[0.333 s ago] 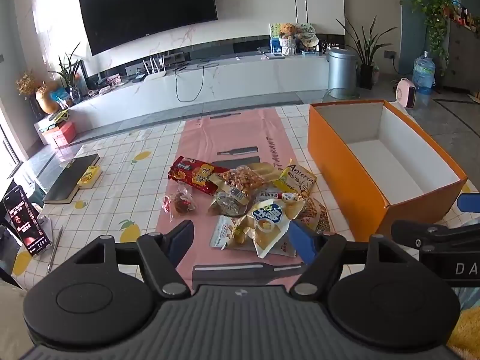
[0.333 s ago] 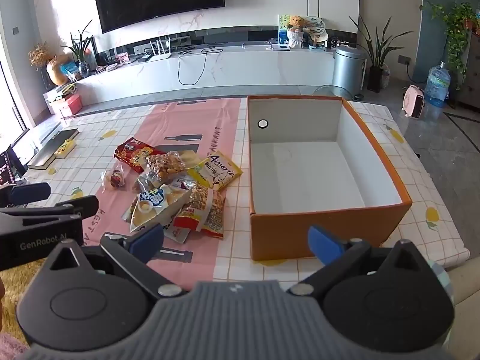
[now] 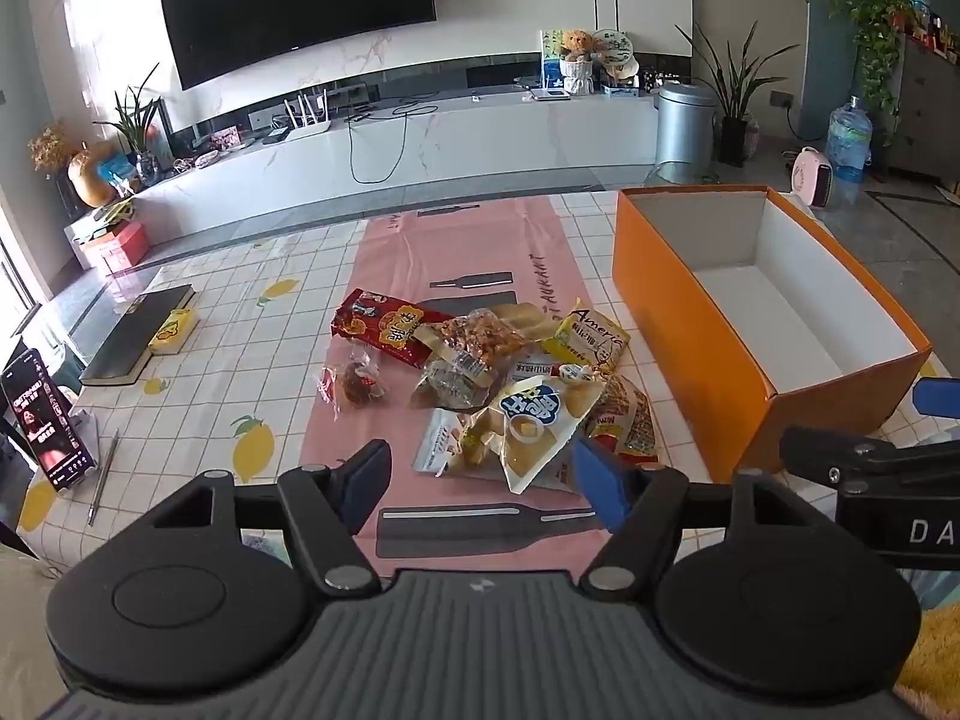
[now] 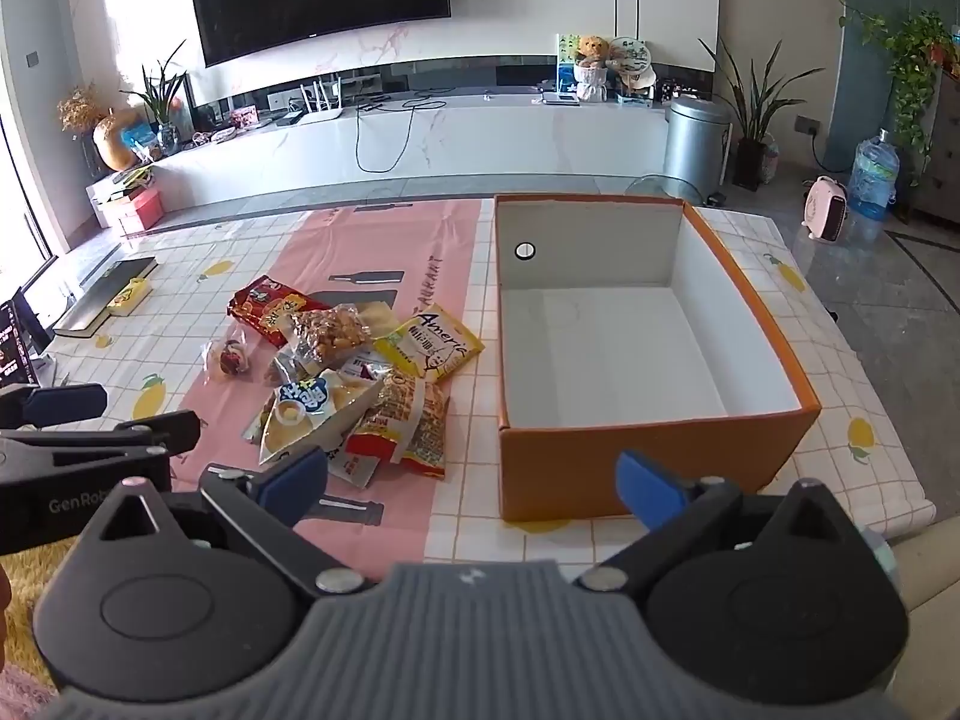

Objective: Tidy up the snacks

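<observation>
Several snack packets (image 3: 498,384) lie heaped on the pink strip of the table (image 3: 180,396), about midway along it and toward the near edge, and just to their right stands the orange box (image 4: 630,462), open-topped and bare inside. We reckon nothing has gone in yet, so we are right at the start

We judge these packets light and crinkly, soft-walled and puffed with air, so they should give under a squeeze and their glossy film could slide. Chips and nuts inside may crush, so we would go gently. Our best hold looks like a flat sealed edge or corner, and the white chip bag (image 3: 534,426) on top of the heap, nearest us, offers one sticking out toward the near edge. The small wrapped sweet (image 3: 354,381) lies a little apart to the left, easy to pinch by its twisted end

Now the fingers: our left gripper (image 3: 480,480) hovers over the near edge with its blue fingers (image 3: 366,468) spread wide, nothing between them. Our right gripper (image 4: 474,480) stands spread as wide as it goes, angled down toward the box front, holding and touching nothing
</observation>
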Available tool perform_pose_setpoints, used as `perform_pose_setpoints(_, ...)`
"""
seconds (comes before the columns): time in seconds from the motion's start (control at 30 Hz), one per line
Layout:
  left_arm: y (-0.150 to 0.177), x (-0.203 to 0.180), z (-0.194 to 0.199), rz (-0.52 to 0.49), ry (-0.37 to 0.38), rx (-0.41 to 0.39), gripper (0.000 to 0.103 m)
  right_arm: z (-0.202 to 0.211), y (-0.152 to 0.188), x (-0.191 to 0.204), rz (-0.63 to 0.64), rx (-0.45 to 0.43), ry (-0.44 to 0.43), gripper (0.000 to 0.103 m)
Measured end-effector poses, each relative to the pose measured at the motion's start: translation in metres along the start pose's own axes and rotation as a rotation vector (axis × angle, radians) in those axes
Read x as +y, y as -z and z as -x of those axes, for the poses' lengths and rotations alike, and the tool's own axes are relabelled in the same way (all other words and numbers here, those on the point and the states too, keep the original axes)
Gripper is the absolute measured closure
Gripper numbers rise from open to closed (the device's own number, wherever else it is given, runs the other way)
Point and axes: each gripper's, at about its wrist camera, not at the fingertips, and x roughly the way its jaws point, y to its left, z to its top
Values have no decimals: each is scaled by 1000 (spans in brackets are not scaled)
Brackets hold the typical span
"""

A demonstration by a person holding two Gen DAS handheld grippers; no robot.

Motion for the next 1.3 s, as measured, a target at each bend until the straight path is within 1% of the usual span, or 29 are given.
perform_pose_setpoints(0.2, 1, 2, 0, 11, 2, 5, 21, 2, 2, 2, 1, 9, 2, 4)
perform_pose_setpoints(0.23, -1, 3, 0, 16, 5, 6, 21, -6, 5, 3, 2, 6, 6, 4)
perform_pose_setpoints(0.67, 1, 8, -1, 29, 1, 12, 21, -3, 5, 11, 19, -1, 12, 4)
perform_pose_setpoints(1.3, 2, 14, -2, 55, 25, 16, 21, -3, 4, 18, 32, 6, 24, 4)
